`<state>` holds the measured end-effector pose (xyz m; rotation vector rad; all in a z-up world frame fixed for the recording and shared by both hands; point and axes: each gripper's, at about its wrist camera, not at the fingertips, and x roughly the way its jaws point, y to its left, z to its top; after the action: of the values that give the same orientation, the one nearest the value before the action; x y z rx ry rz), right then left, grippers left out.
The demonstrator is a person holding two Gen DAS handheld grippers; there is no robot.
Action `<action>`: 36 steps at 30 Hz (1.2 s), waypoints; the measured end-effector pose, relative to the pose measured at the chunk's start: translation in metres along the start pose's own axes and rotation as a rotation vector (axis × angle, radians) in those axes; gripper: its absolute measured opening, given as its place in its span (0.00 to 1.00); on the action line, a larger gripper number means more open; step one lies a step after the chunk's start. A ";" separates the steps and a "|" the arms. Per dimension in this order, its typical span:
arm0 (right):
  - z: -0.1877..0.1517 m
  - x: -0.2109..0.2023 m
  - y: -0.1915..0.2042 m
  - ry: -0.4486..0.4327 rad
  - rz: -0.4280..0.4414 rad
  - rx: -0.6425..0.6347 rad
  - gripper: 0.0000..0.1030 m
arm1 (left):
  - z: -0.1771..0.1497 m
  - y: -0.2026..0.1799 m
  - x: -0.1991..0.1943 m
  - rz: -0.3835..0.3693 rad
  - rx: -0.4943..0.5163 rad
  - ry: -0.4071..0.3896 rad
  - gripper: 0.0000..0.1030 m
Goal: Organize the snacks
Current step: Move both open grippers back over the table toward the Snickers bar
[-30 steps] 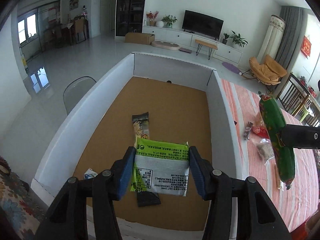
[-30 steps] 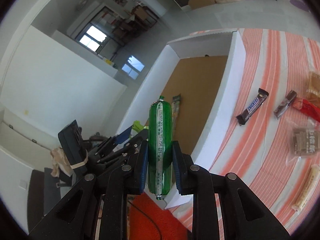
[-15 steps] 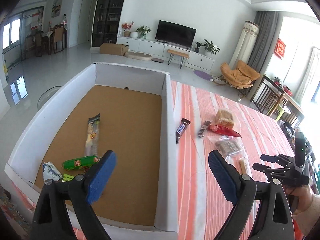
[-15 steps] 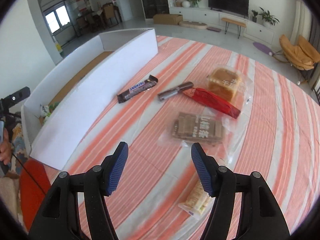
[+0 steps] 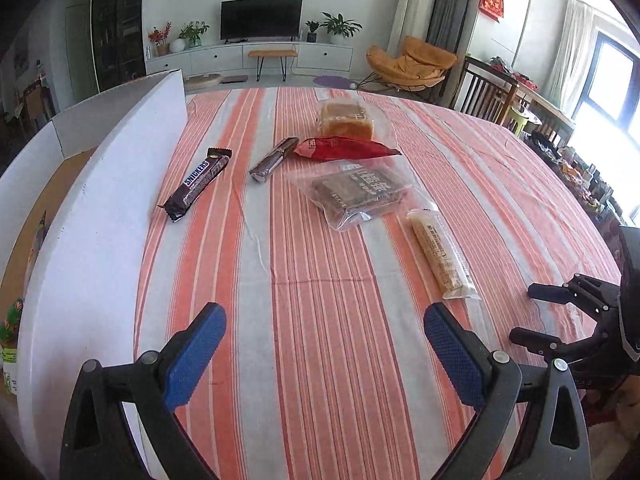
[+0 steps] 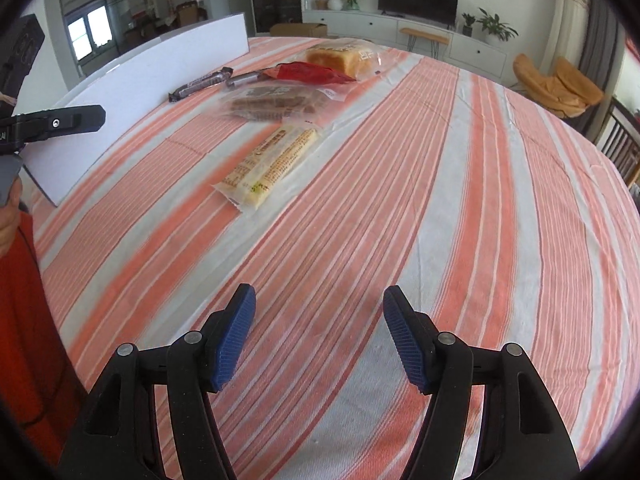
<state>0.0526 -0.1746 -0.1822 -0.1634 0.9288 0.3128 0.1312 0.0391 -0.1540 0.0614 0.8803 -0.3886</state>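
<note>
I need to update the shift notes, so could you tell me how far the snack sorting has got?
Partly done: a few packets, one green, already lie inside the white box. Nothing is in hand; the left tool and right tool are both open and empty. Left on the striped cloth: the Snickers bar, dark bar, red packet, bread, brown biscuit bag and pale wafer pack.

The left gripper [image 5: 322,344] points downward, and its blue-padded black fingers [image 5: 195,354] have just been opening; they stand wide apart with nothing between them. The right gripper [image 6: 318,338] also tilts downward, its fingers [image 6: 234,340] apart and empty. A hand [image 6: 8,216] shows at the left edge of the right view.
</note>
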 end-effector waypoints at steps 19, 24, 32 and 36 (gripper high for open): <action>0.010 0.012 0.014 -0.013 -0.026 -0.033 0.76 | -0.019 0.022 0.051 0.106 0.012 0.084 0.99; 0.033 0.028 0.015 -0.007 -0.029 -0.061 0.76 | -0.020 0.027 0.048 0.108 -0.013 0.072 0.99; 0.083 0.054 -0.018 0.070 -0.031 0.142 0.78 | -0.020 0.032 0.045 0.088 -0.047 0.049 0.99; 0.100 0.028 -0.006 0.006 0.062 0.175 0.78 | -0.020 0.037 0.043 0.077 -0.077 0.036 0.99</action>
<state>0.1469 -0.1478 -0.1457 0.0249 0.9639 0.2869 0.1537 0.0645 -0.2034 0.0314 0.9248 -0.2825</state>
